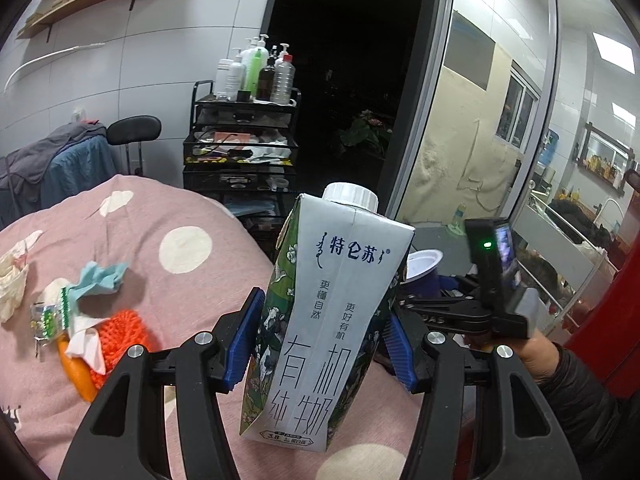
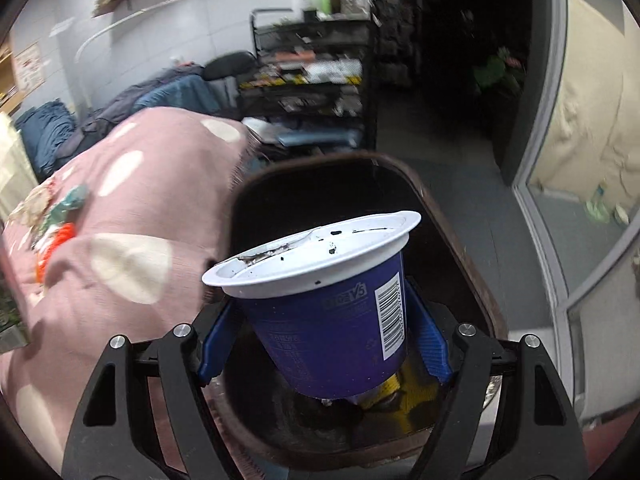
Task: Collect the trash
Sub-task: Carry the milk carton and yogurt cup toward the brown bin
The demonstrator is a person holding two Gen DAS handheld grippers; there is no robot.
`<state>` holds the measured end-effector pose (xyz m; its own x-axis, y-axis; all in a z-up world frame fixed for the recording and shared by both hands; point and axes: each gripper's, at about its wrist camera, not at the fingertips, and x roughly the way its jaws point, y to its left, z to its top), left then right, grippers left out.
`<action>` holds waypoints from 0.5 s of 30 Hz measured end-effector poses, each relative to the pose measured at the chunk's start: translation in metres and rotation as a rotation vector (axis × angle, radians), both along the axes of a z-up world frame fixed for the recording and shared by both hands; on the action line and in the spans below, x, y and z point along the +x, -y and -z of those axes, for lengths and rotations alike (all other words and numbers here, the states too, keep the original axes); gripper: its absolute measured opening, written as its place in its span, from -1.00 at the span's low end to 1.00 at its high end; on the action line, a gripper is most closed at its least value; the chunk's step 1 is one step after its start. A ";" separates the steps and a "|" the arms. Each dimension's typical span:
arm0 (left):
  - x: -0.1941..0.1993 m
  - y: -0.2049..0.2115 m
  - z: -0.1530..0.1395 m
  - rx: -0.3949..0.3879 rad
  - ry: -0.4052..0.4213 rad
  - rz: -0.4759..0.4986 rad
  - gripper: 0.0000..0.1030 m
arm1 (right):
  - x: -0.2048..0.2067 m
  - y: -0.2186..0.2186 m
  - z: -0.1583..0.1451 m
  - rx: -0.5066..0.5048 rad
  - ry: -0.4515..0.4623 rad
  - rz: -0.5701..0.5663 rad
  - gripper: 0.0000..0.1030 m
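Observation:
My left gripper point(image 1: 322, 350) is shut on an upright grey milk carton point(image 1: 328, 320) with a white screw cap, held above the pink spotted bedcover point(image 1: 168, 208). In the right wrist view my right gripper point(image 2: 324, 338) is shut on a blue yogurt cup point(image 2: 340, 320) with a white rim, tilted, directly over the open dark bin point(image 2: 452, 216); yellow scraps lie at the bin's bottom. The same cup point(image 1: 422, 276) and the right gripper's body show behind the carton in the left wrist view. Crumpled tissues, a teal wrapper point(image 1: 102, 280) and an orange piece point(image 1: 120, 332) lie on the bed at left.
A black wire cart point(image 1: 240, 152) with bottles on top stands past the bed, beside a dark doorway. A stool and heaped clothes are at the back left. A glass door point(image 1: 500, 120) is on the right. A person's sleeved hand point(image 1: 560, 372) holds the right gripper.

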<state>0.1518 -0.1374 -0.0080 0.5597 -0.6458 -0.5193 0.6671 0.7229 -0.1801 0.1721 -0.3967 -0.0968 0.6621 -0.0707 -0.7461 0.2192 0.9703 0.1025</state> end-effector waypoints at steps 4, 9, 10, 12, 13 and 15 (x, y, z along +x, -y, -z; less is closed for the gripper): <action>-0.001 0.015 0.000 0.016 -0.003 0.024 0.10 | 0.011 0.008 0.020 0.019 -0.050 0.032 0.49; -0.001 0.028 0.003 0.031 -0.018 0.055 0.10 | 0.015 0.012 0.033 0.068 -0.073 0.055 0.66; -0.001 0.031 0.004 0.032 -0.020 0.060 0.10 | 0.014 0.013 0.033 0.073 -0.069 0.059 0.71; -0.002 0.035 0.003 0.031 -0.026 0.069 0.10 | 0.011 0.013 0.034 0.074 -0.065 0.064 0.71; -0.002 0.037 0.003 0.028 -0.031 0.073 0.10 | 0.008 0.013 0.033 0.074 -0.060 0.065 0.71; 0.000 0.042 0.003 0.023 -0.040 0.080 0.10 | 0.004 0.014 0.031 0.073 -0.049 0.074 0.71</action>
